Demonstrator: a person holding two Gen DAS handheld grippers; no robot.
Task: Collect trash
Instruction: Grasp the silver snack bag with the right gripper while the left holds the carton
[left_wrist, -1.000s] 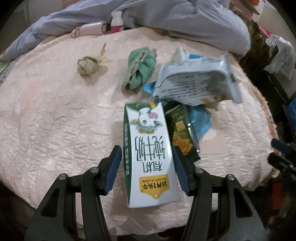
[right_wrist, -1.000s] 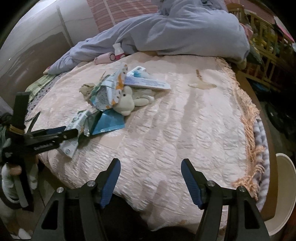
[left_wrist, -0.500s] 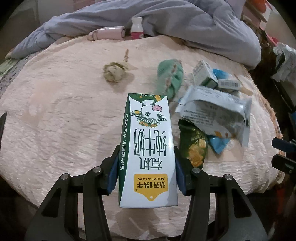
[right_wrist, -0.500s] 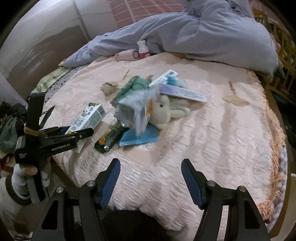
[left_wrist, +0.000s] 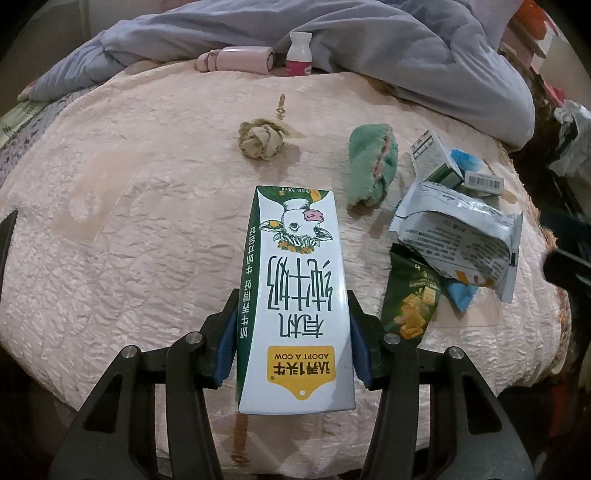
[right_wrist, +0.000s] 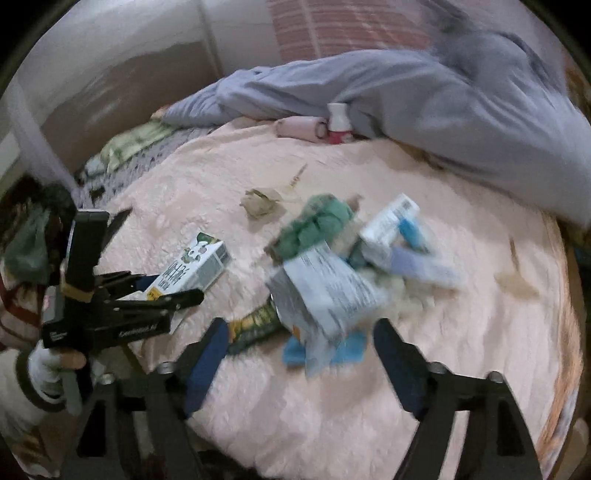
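We have the milk carton (left_wrist: 295, 295) clamped between the blue pads of our left gripper (left_wrist: 291, 343), the two pads pressed flat against its long sides near the bottom end, so the carton points straight ahead of the fingers with its printed face up. Holding it low like this keeps most of its length out in front, and from the right wrist view it seems to sit just above or on the pink bedspread (left_wrist: 129, 221); we cannot tell which. Ahead and to the right of the left gripper lies the rest of the litter in one heap: a green snack packet (left_wrist: 410, 295) right beside the carton, a crumpled white bag (left_wrist: 461, 236) lying over it, a scrap of blue wrapper (left_wrist: 460, 295) under that bag, and small boxes (left_wrist: 443, 162) further out. Straight ahead sits a crumpled paper ball (left_wrist: 260, 142), with a green cloth (left_wrist: 373, 166) to its right. Far ahead, against the grey duvet (left_wrist: 369, 48), lie a pink roll (left_wrist: 236, 61) and a small bottle (left_wrist: 299, 55). Our right gripper (right_wrist: 299, 354) hangs with its fingers spread wide and nothing between them, aimed at the white bag and blue wrapper just in front, probably lined up for the next pick; that view is blurred.
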